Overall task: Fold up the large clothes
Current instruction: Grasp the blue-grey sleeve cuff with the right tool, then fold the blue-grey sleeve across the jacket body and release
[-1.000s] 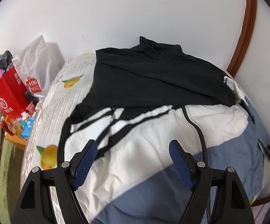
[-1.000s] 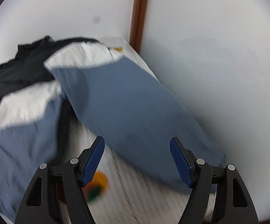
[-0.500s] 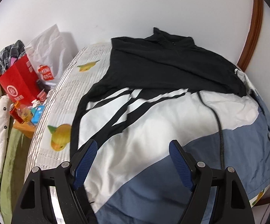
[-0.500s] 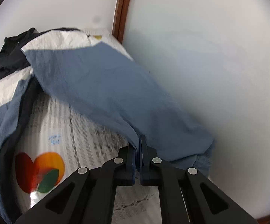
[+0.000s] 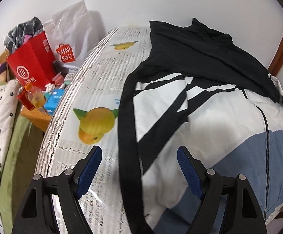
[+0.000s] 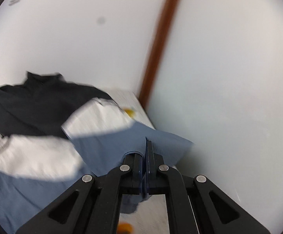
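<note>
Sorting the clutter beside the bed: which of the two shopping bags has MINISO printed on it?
The white plastic bag leaning against the wall; its red logo patch reads MINISO. The red paper bag in front carries a white circular emblem instead.

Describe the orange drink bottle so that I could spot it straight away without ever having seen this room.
Start at the bed with its fruit-print cover and look off its left edge to the low wooden stand crowded with clutter. The bottle leans at the front, below the red paper bag and beside a blue box. It is the only clear container there, filled with orange liquid and topped by an orange cap.
</note>
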`<state>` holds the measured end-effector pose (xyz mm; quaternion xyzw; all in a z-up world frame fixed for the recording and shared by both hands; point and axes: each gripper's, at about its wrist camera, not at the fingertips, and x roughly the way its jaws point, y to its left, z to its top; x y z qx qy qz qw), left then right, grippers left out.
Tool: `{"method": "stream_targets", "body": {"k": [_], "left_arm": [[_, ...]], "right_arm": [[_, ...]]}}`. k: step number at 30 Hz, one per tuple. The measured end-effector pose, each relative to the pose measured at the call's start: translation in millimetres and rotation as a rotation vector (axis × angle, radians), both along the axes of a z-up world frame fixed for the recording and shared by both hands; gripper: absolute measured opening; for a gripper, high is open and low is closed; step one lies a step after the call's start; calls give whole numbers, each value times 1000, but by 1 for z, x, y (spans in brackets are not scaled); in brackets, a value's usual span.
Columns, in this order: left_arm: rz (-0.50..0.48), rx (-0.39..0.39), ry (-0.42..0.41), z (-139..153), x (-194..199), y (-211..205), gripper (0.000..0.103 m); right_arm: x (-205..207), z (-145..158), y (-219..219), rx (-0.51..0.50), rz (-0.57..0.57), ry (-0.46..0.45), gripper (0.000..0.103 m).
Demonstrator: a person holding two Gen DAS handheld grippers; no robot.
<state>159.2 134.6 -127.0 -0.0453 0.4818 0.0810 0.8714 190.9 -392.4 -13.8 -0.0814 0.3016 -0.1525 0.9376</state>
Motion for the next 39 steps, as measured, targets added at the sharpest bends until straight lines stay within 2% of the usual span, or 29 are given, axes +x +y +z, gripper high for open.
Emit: {"method": "stream_targets", "body": {"k": [8,12,16,19,22,26,27,29,31,32,33,34,39], "left_arm": [[-17,-61,-32,-5,2,13,78],[-31,-70,-42,-4,6,17,78],[-35,-72,-51,-4,10,19,78],[-32,-95,-52,-6,11,22,78],[-39,-112,-60,-6,9,23,78],[-70,-96,-54,-7,9,20,78],[-74,-95,-54,-6,9,20,78],[-82,-93,-57,-5,10,18,78],[-81,-89,-61,-3,11,16,78],[-81,-91,-63,-1,11,16,78],[-82,-97,-66,0,12,14,78],[-85,-99,-69,2,12,13,78],[-90,-73,-85,17,15,-4,78]], "right_arm": [[77,31,122,2,254,-64,2],[110,29,196,18,410,-66,2],[135,10,267,29,575,-37,2],[148,-13,315,45,682,21,2],[166,-44,347,26,706,72,2],[197,-89,358,61,675,193,4],[206,-101,360,75,662,225,6],[215,-113,356,100,637,275,21],[217,-119,352,114,610,284,54],[213,-118,346,124,598,284,61],[209,-117,340,140,588,286,73],[207,-117,335,160,583,292,79],[176,-102,302,268,624,303,79]]}}
